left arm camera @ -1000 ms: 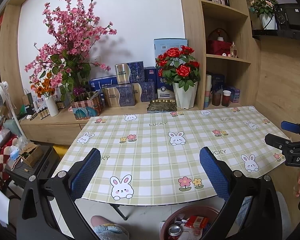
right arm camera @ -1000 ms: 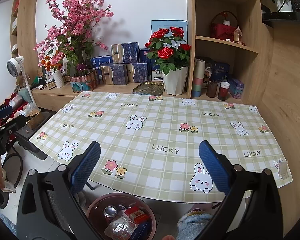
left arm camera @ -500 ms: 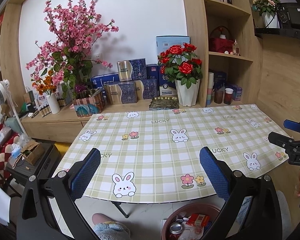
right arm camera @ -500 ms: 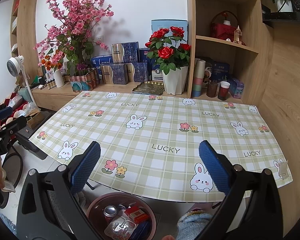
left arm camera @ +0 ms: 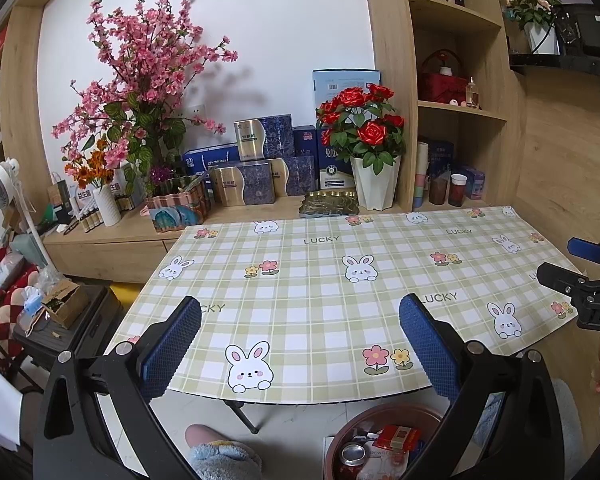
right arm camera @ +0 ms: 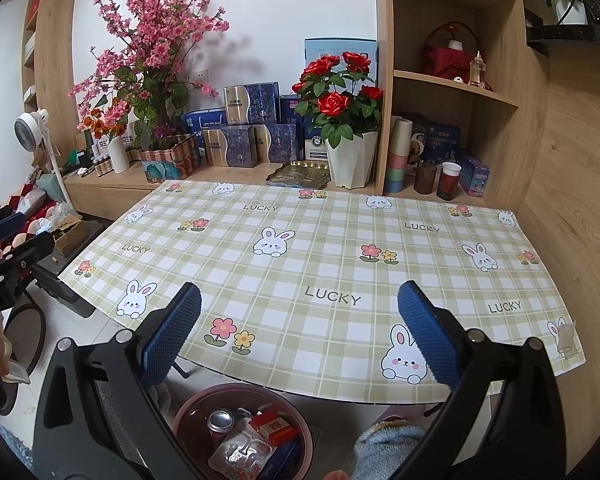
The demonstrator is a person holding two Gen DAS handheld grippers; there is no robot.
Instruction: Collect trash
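Left claw (left arm camera: 300, 340) has drawn back from the table (left arm camera: 324, 280); both claws spread, empty.

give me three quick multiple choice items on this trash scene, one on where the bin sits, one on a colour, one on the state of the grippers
1. Where is the trash bin?
A. on the table
B. on the floor below the table's near edge
C. on a shelf

2. What colour are the roses in the white pot?
A. red
B. yellow
C. white

3. How are the left gripper and right gripper?
A. both shut on trash
B. one holds a can
C. both open, holding nothing

Answers: 1 B, the bin shows under the tablecloth edge; 2 A, the blooms are red; 3 C, the pads stand wide apart, nothing between them.
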